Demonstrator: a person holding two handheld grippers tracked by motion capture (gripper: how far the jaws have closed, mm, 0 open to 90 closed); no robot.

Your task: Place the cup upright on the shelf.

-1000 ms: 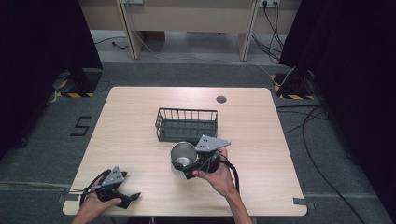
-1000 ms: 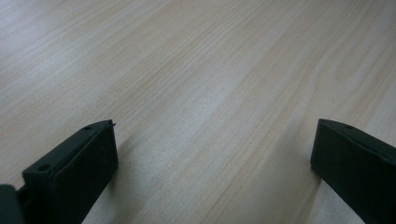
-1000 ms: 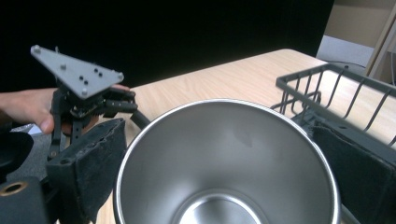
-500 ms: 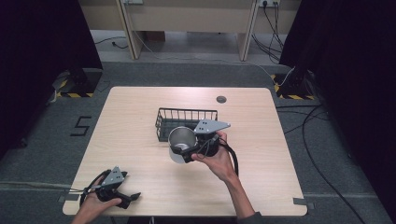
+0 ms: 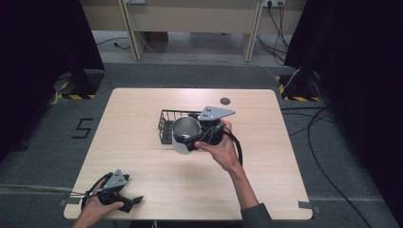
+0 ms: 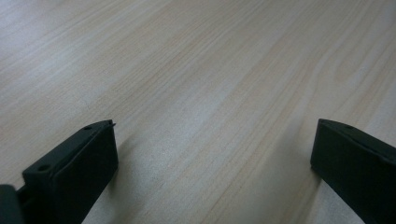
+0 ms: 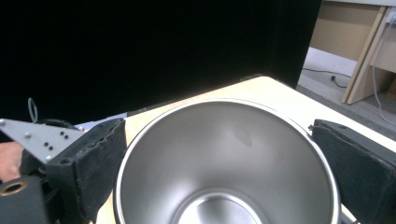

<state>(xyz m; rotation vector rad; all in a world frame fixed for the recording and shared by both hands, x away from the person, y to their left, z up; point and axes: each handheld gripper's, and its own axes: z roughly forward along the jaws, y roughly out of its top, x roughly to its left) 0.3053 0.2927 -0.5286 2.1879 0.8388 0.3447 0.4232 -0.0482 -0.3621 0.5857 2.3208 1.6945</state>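
Jaws of right gripper (image 5: 190, 140) clamped across steel cup (image 5: 184, 135) — we see pads on opposite outer walls near rim, mouth facing camera. Cup held off table (image 5: 142, 156), over front edge of wire basket (image 5: 167, 124). We judge it light, rigid, slick — grip near rim may slip. Left gripper (image 5: 134, 201) jaws apart, empty, resting low at table's near corner.

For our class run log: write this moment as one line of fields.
right hand-held gripper: shut on steel cup | cup: lifted beside wire basket | left hand-held gripper: open, on table
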